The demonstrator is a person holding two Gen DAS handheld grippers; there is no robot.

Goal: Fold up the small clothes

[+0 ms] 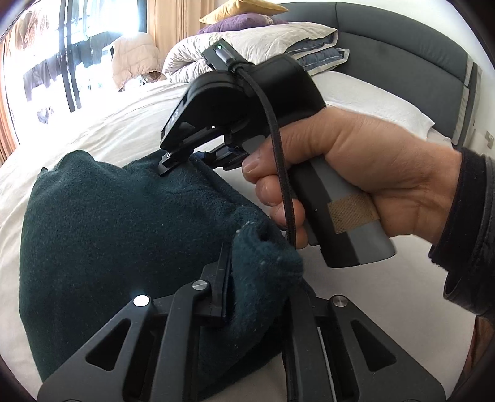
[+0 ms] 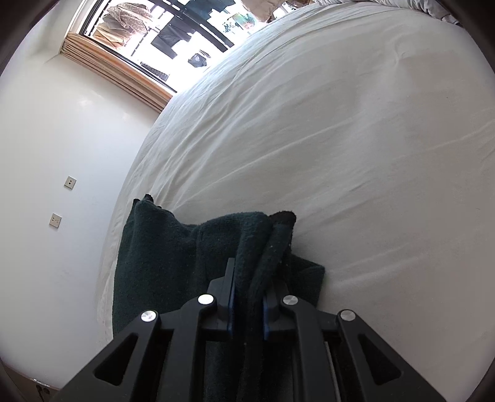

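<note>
Folded bedding and pillows pile against the bed's headboard. A dark green fleece garment lies bunched near the bed's wall-side edge. The left tool is clenched on one corner, the right tool on a lifted fold. White sheet spreads open beyond.
</note>
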